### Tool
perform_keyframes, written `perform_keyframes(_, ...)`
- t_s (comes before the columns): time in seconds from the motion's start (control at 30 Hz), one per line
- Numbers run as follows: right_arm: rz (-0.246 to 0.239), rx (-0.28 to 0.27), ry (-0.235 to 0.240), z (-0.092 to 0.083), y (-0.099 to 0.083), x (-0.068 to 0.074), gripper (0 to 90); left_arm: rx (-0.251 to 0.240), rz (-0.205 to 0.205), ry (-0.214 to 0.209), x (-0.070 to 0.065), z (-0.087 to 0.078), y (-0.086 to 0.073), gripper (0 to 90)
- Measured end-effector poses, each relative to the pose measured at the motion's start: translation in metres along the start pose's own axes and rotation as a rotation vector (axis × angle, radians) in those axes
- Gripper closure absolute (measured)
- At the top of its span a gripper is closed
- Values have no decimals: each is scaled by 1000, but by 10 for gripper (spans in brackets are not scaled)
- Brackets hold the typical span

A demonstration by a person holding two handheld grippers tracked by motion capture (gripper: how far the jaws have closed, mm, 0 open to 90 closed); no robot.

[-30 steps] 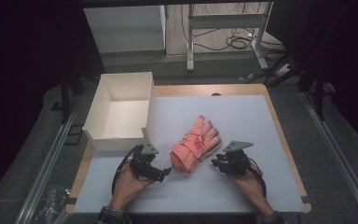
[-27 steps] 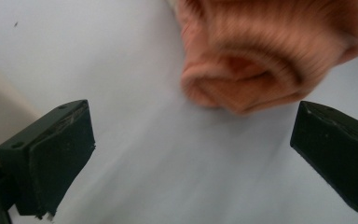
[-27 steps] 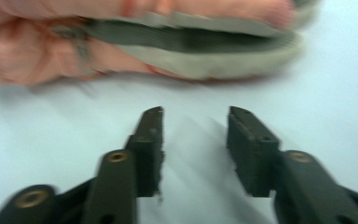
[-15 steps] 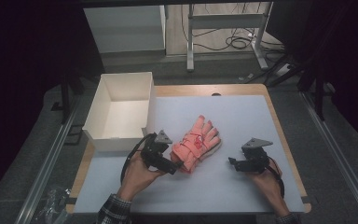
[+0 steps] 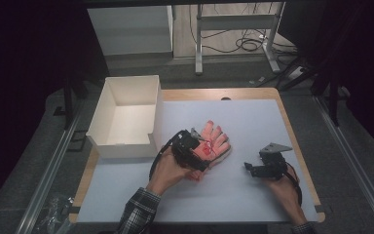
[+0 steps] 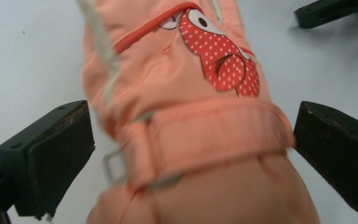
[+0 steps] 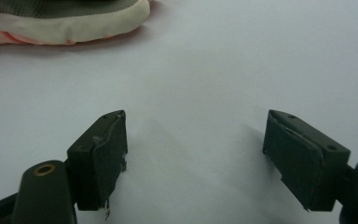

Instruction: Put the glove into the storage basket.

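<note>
The orange glove lies flat near the middle of the white table, its fingers pointing away from the person, its cuff towards them; a red dotted cartoon patch sits on its back, and a strap with a small metal buckle crosses the wrist. The left gripper sits over the cuff end; in the left gripper view its jaws stand wide on either side of the strap, close to the fabric but not pressing it, so nothing is gripped yet. The right gripper rests well to the right of the glove, above bare table; its jaws are spread wide too, holding nothing, with the glove's pale edge off at the far left of its own view. A white open box stands just left of the glove, at the table's left edge.

To my eye the step in hand is the grasp at the wrist; the next move calls for the left jaws to close squarely on the strap and cuff, deep enough that the soft padding does not slip out, before any lift; the box looks the likely destination, though that is a guess.
</note>
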State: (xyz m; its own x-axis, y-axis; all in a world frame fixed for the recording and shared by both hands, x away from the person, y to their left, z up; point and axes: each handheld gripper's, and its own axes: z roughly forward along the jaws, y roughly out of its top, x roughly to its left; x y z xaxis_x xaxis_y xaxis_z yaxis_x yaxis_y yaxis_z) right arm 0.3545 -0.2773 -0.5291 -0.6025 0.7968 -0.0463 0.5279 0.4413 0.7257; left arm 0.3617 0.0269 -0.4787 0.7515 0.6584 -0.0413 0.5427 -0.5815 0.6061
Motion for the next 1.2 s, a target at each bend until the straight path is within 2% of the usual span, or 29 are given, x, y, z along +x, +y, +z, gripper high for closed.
perform_keyframes(0.03, 0, 0, 0, 0, 0, 0, 219, 0, 0, 0, 0, 0, 0, 0)
perform_keyframes(0.07, -1, -1, 0, 0, 0, 0, 218, 25, 1, 14, -2, 9, -1, 0)
perform_keyframes(0.17, -1, -1, 1, 0, 0, 0, 217, 55, -6, 27, -3, 18, -4, 0)
perform_keyframes(0.33, 0, 1, 2, 0, 0, 0, 216, 90, -17, 23, -4, 29, -9, 0)
perform_keyframes(0.4, 0, 1, 1, 0, 0, 0, 215, 125, 3, 40, -7, 38, -11, 4)
perform_keyframes(0.53, -1, 1, 1, 0, 0, 0, 215, 144, 12, 46, -11, 42, -11, 54)
perform_keyframes(0.6, 0, 1, 1, 0, 0, 0, 215, 164, 22, 31, -11, 41, -11, 128)
perform_keyframes(0.67, 0, 1, 1, 0, 0, 0, 214, 163, 21, 22, -11, 40, -11, 204)
perform_keyframes(0.7, -1, 1, 1, 0, 0, 0, 215, 166, 36, 9, -12, 37, -10, 204)
perform_keyframes(0.73, -1, 1, 1, 0, 0, 0, 215, 167, 42, 5, -13, 36, -10, 297)
perform_keyframes(0.87, 0, 1, 1, 0, -1, 0, 214, 163, 63, -19, -13, 32, -9, 421)
perform_keyframes(1.03, 0, 0, 1, 0, -1, 0, 214, 146, 52, -46, -8, 29, -9, 448)
perform_keyframes(1.2, -1, 1, 1, 0, 0, 0, 214, 143, 47, -53, -7, 27, -8, 452)
